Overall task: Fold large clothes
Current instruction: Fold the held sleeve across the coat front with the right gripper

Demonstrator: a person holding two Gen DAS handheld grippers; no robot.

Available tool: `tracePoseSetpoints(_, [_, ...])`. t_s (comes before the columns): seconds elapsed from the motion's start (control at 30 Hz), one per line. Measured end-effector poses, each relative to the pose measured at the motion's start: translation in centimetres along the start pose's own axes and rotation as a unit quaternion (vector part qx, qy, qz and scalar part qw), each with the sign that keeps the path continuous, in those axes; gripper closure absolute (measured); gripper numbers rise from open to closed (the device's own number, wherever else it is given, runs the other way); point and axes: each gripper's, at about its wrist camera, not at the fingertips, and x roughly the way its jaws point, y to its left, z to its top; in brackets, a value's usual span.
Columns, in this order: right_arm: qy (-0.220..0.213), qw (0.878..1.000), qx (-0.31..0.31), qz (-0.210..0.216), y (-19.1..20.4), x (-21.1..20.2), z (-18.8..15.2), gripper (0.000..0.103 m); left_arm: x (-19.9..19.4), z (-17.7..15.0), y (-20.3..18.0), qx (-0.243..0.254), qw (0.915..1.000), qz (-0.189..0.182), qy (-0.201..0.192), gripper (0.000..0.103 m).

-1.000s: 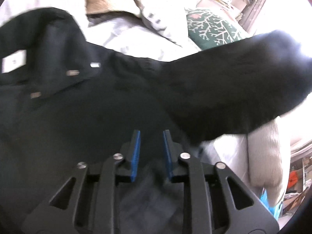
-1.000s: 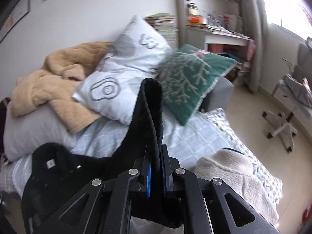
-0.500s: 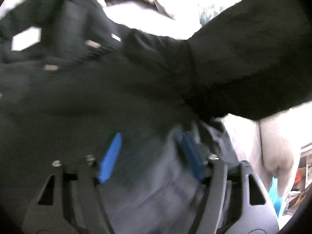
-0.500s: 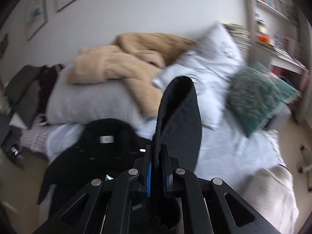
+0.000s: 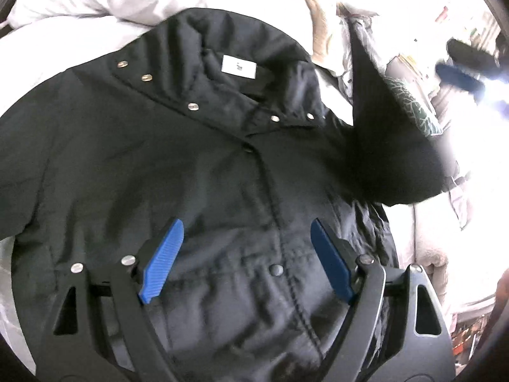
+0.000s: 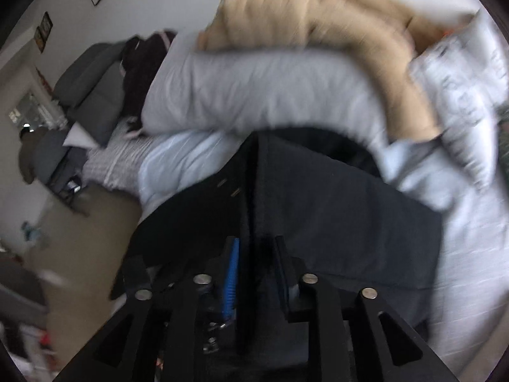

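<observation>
Left gripper [image 5: 246, 251] opening, nothing grasped, over black coat [image 5: 178, 165]; right gripper [image 6: 254, 254] opening (sleeve [image 6: 334, 216] between, grip unclear).

Black jacket [image 5: 197, 172] (white label [image 5: 239, 67])

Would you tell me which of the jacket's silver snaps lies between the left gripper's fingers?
The lone snap low on the jacket front, between the blue pads; the others line the collar.

Your left gripper [image 5: 246, 232]: black triangulated frame, silver pivot screws, ribbed blue pads [image 5: 162, 261]. Your right gripper [image 6: 256, 251] looks the same build, though motion blur leaves only one blue pad clear.
</observation>
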Motion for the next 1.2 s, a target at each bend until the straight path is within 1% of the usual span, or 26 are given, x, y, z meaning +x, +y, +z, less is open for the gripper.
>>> tracePoseSetpoints(0.03, [0.008, 1.000, 0.005, 0.009, 0.2, 0.8, -0.2, 0.068, -0.1, 0.0, 0.7, -0.005, 1.0000, -0.002, -0.003, 0.021])
tracePoseSetpoints(0.1, [0.013, 1.000, 0.003, 0.011, 0.5, 1.8, -0.9, 0.043, -0.3, 0.0, 1.9, -0.014, 0.9999, 0.000, -0.005, 0.021])
tracePoseSetpoints(0.13, [0.011, 1.000, -0.001, 0.006, 0.6, 1.9, -1.1, 0.040, -0.1, 0.0, 2.3, -0.015, 0.9999, 0.002, -0.004, 0.021])
tracePoseSetpoints(0.2, [0.010, 1.000, -0.014, -0.019, -0.1, 2.0, -1.7, 0.039, 0.6, 0.2, 2.8, -0.017, 0.9998, 0.010, -0.003, 0.021])
tracePoseSetpoints(0.23, [0.013, 0.999, -0.013, -0.037, -1.2, 2.0, -2.1, 0.039, 1.1, 0.4, 3.0, -0.019, 0.9997, 0.014, 0.000, 0.021])
tracePoseSetpoints(0.3, [0.015, 0.998, 0.000, -0.053, -3.1, 1.9, -2.4, 0.036, 2.4, 0.9, 3.1, -0.022, 0.9996, 0.019, 0.005, 0.021])
tracePoseSetpoints(0.37, [0.016, 0.997, 0.018, -0.068, -6.1, 1.9, -2.9, 0.034, 4.0, 1.5, 2.9, -0.023, 0.9996, 0.015, 0.012, 0.025])
tracePoseSetpoints(0.4, [0.015, 0.996, 0.031, -0.085, -8.2, 1.8, -3.3, 0.033, 4.6, 1.7, 2.7, -0.021, 0.9996, 0.012, 0.014, 0.028])
tracePoseSetpoints(0.47, [0.013, 0.993, 0.054, -0.107, -11.4, 1.7, -3.6, 0.033, 6.1, 2.1, 2.0, -0.012, 0.9997, 0.014, 0.019, 0.041])
tracePoseSetpoints(0.5, [0.010, 0.991, 0.067, -0.119, -13.1, 1.5, -4.1, 0.033, 7.0, 2.3, 1.5, -0.003, 0.9994, 0.027, 0.022, 0.059])
tracePoseSetpoints(0.53, [0.005, 0.988, 0.079, -0.134, -15.0, 1.2, -4.5, 0.034, 7.5, 2.3, 1.1, 0.004, 0.9986, 0.045, 0.025, 0.080])
tracePoseSetpoints(0.57, [0.002, 0.985, 0.087, -0.146, -16.5, 1.1, -4.9, 0.040, 8.2, 2.3, 0.8, 0.011, 0.9972, 0.069, 0.028, 0.086])
tracePoseSetpoints(0.6, [0.000, 0.983, 0.095, -0.158, -18.3, 1.2, -5.7, 0.055, 8.7, 2.2, 0.8, 0.013, 0.9958, 0.087, 0.026, 0.086])
tracePoseSetpoints(0.67, [0.015, 0.981, 0.107, -0.161, -20.6, 1.9, -6.9, 0.065, 9.6, 1.4, 0.8, 0.015, 0.9937, 0.108, 0.025, 0.086])
tracePoseSetpoints(0.7, [0.027, 0.980, 0.115, -0.158, -21.7, 2.7, -8.1, 0.068, 9.8, 1.0, 0.9, 0.020, 0.9934, 0.111, 0.021, 0.086])
tracePoseSetpoints(0.77, [0.047, 0.979, 0.122, -0.154, -23.0, 4.4, -10.1, 0.072, 9.8, 0.6, 0.8, 0.032, 0.9930, 0.113, 0.010, 0.085])
tracePoseSetpoints(0.83, [0.074, 0.976, 0.127, -0.159, -23.9, 6.6, -12.0, 0.074, 9.5, 0.5, 0.9, 0.032, 0.9935, 0.109, 0.008, 0.084])
tracePoseSetpoints(0.87, [0.087, 0.974, 0.128, -0.165, -24.1, 7.7, -12.9, 0.077, 9.3, 0.5, 1.0, 0.027, 0.9938, 0.107, 0.011, 0.082])
tracePoseSetpoints(0.9, [0.096, 0.972, 0.130, -0.169, -24.4, 8.7, -13.8, 0.078, 8.9, 0.4, 1.0, 0.021, 0.9936, 0.110, 0.015, 0.075])
tracePoseSetpoints(0.93, [0.092, 0.972, 0.133, -0.170, -24.4, 8.9, -14.0, 0.078, 8.4, 0.3, 1.1, 0.014, 0.9933, 0.113, 0.019, 0.064])
tracePoseSetpoints(0.97, [0.083, 0.971, 0.140, -0.174, -24.3, 8.7, -14.1, 0.078, 7.8, 0.2, 1.1, 0.008, 0.9931, 0.116, 0.021, 0.057])
tracePoseSetpoints(1.0, [0.078, 0.970, 0.149, -0.174, -24.1, 8.2, -14.0, 0.076, 6.9, 0.0, 1.0, 0.002, 0.9929, 0.117, 0.019, 0.046])
tracePoseSetpoints(1.03, [0.074, 0.970, 0.159, -0.170, -23.8, 7.6, -14.0, 0.075, 6.1, -0.2, 1.0, -0.004, 0.9928, 0.119, 0.014, 0.040])
tracePoseSetpoints(1.07, [0.070, 0.970, 0.167, -0.164, -23.5, 6.9, -14.0, 0.074, 5.1, -0.5, 1.1, -0.011, 0.9927, 0.120, 0.007, 0.038])
tracePoseSetpoints(1.13, [0.056, 0.970, 0.180, -0.154, -22.5, 5.3, -14.2, 0.065, 3.3, -1.3, 1.4, -0.029, 0.9911, 0.130, 0.001, 0.031])
tracePoseSetpoints(1.2, [0.045, 0.969, 0.191, -0.150, -21.3, 3.6, -14.5, 0.044, 1.8, -1.8, 1.9, -0.045, 0.9883, 0.146, 0.000, 0.026])
